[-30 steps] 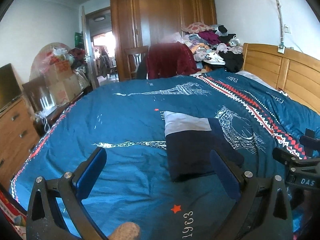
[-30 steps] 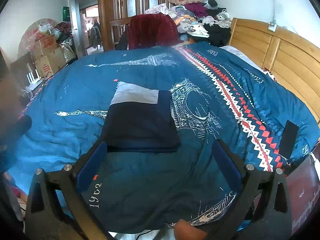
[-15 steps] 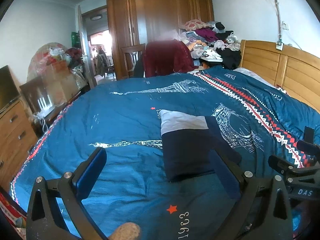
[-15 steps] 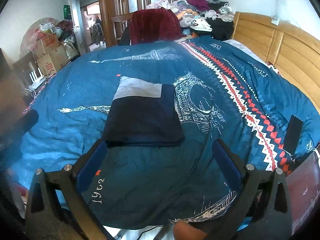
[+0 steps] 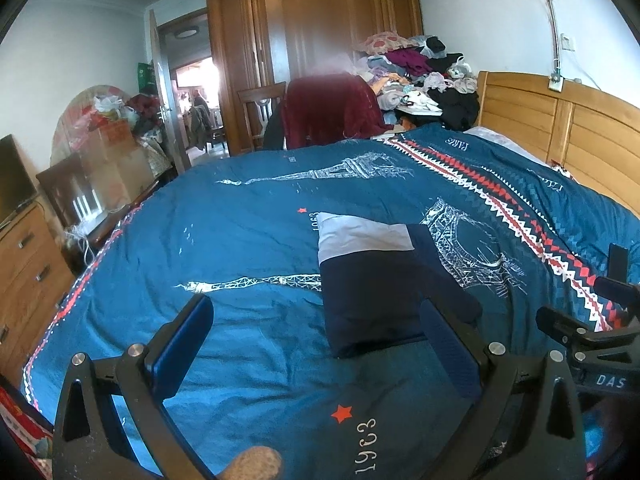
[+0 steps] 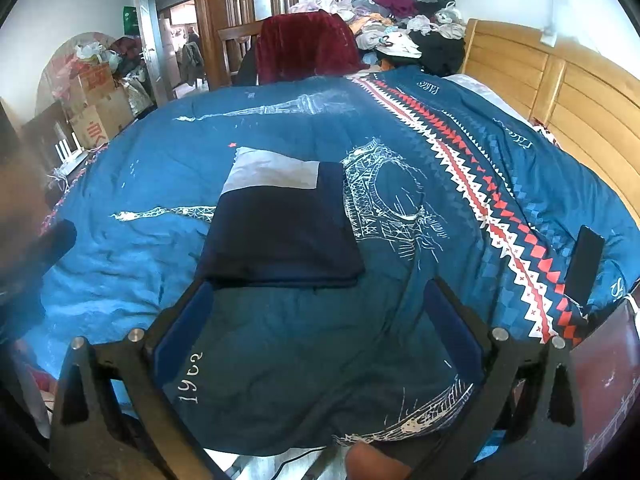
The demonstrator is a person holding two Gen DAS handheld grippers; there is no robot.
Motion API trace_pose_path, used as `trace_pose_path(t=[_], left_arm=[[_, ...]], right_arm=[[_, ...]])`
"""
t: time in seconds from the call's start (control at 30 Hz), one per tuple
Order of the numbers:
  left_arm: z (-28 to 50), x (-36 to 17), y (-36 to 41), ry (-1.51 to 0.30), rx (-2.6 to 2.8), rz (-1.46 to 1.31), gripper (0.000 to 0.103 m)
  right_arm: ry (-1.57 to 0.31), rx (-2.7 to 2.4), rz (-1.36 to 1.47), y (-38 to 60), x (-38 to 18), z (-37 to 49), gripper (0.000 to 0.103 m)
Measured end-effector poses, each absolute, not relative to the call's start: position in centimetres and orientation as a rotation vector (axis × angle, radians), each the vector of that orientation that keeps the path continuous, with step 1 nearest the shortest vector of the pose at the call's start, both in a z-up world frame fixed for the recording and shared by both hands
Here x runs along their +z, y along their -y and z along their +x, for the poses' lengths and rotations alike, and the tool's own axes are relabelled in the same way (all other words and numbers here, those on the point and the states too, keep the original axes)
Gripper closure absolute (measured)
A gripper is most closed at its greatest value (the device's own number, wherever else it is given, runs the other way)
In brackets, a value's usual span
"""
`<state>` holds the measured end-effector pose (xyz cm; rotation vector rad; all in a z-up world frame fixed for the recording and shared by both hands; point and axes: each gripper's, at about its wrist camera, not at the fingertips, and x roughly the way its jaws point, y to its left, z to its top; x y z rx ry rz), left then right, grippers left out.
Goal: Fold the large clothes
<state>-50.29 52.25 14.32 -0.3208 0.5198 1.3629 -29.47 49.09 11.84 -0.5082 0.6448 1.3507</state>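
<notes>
Left wrist view: to the far left of the left claw (image 5: 316,344) stand a wooden dresser (image 5: 24,264) and stacked cardboard boxes (image 5: 116,156), well apart from it. The claw hangs over the near edge of the blue duvet (image 5: 240,232), its two blue-padded fingers (image 5: 184,344) spread wide with nothing between them. Ahead of it and just inside its right finger lies the folded garment (image 5: 384,296), a flat navy rectangle with a pale grey band at its far end, resting on the duvet. Beyond that, straight ahead, a dark red cloth (image 5: 328,108) is draped over a chair, and a heap of clothes (image 5: 420,76) rises to the right of it beside the wooden headboard (image 5: 568,136). At the far right edge part of the other tool shows

Right wrist view: the right claw (image 6: 316,328) is likewise wide open and empty, low over the duvet's front edge. The folded garment (image 6: 280,228) lies just ahead of it, nearer its left finger, its near hem close to that fingertip but whether it touches cannot be told. To the claw's right a dark phone-like slab (image 6: 584,264) rests on the duvet's zigzag border
</notes>
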Motion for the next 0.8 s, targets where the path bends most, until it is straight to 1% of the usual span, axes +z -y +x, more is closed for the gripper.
trace_pose_path(t=[0.8], left_arm=[[-50.33, 13.85, -52.62, -0.544, 1.356, -0.320, 0.000]], right_arm=[[-0.637, 1.328, -0.502, -48.76, 11.15, -29.28, 0.000]])
